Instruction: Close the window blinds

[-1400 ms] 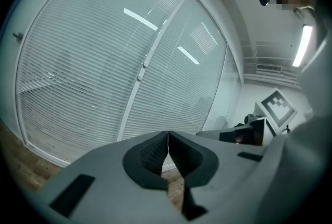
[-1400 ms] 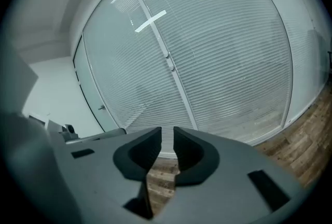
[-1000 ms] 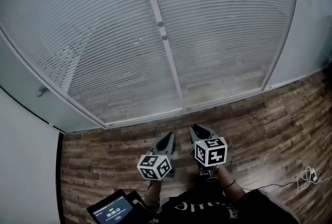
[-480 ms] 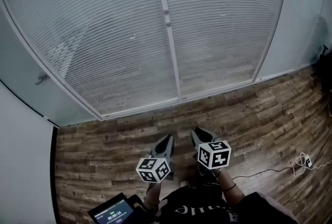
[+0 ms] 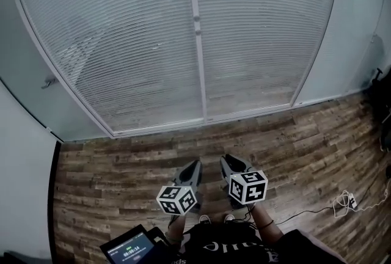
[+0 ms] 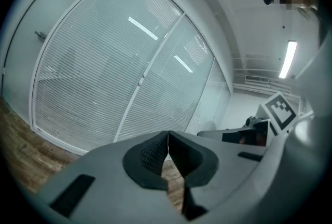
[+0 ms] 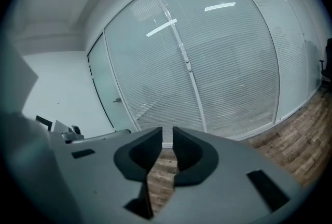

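The clenched, empty grey left gripper [image 6: 167, 137] and slightly parted, empty right gripper [image 7: 167, 135] could miss the white slatted window blinds' [image 5: 122, 43] tiny grey knob [image 5: 197, 18].

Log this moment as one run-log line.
left gripper: shut, empty | right gripper: open, empty | blinds: untouched, both grippers short of them | floor: wood
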Demonstrator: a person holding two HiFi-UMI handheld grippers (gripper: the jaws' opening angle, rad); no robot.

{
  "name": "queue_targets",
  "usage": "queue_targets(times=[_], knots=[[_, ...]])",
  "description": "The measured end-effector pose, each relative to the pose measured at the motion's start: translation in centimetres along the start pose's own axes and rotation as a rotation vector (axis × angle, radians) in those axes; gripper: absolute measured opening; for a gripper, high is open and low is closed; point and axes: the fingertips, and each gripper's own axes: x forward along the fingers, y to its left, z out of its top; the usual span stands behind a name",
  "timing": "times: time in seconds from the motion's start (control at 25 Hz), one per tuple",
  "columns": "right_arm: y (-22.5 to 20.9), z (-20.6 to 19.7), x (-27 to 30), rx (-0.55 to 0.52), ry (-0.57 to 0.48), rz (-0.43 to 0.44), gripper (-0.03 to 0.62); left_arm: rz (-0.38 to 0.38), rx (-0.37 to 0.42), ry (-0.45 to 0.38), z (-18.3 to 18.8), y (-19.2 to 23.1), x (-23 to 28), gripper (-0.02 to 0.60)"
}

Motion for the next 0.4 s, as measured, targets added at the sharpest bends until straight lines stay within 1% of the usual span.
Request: queue_targets(times=[0.2, 0.4], knots=[[-1.2, -0.2, -2.2, -0.006, 0.007, 0.022, 0.072, 0.011, -0.014, -0.007, -1.0, -2.7, 0.5, 0.005], [-4.1, 1.0, -3.5, 0.001, -0.013, 0.021, 0.072, -0.016, 0.011, 0.008, -1.4, -6.2, 2.8, 0.005]])
